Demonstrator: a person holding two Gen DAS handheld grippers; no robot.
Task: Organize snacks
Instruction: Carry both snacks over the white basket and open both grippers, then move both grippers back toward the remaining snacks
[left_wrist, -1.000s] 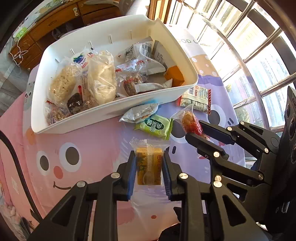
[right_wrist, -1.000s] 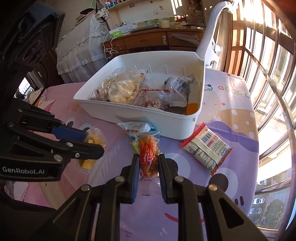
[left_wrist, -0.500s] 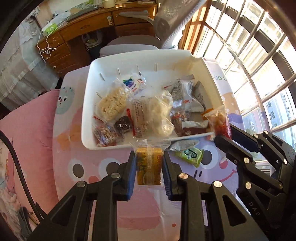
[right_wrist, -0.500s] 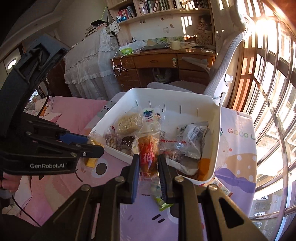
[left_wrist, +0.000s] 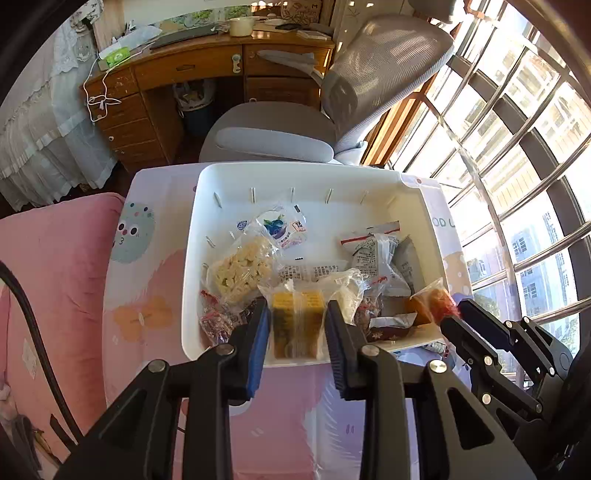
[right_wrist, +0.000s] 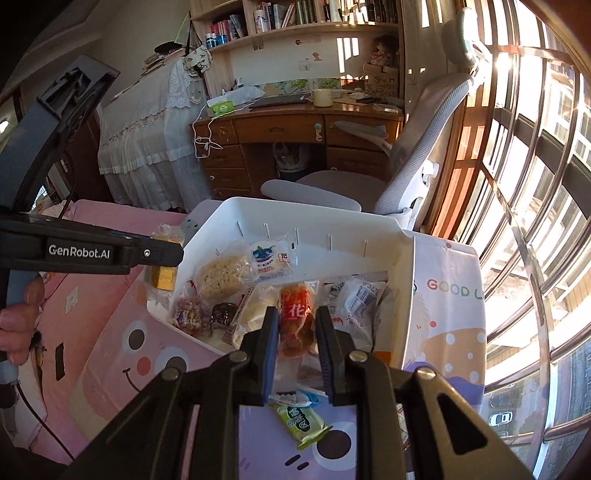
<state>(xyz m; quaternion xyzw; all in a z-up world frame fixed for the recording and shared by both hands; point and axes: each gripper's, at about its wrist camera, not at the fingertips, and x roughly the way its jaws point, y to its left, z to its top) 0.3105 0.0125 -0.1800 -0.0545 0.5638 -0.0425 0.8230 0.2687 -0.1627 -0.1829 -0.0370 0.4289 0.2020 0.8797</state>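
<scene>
Two pairs of tongs hang over the white bin (left_wrist: 192, 258) on the counter (left_wrist: 155, 295): the left tongs (left_wrist: 297, 334), whose jaws have just been opening a little, have the yellow cake packet (left_wrist: 295, 325) between their pads above the bin's near edge, though whether they yet press it I cannot tell. To the right, the right tongs (right_wrist: 295, 343) are clenched on the orange snack packet (right_wrist: 295, 317) above the bin's near right part. Both packets look light, soft and crinkly, probably slippery, so a hold across the filled middle seems safest.
</scene>
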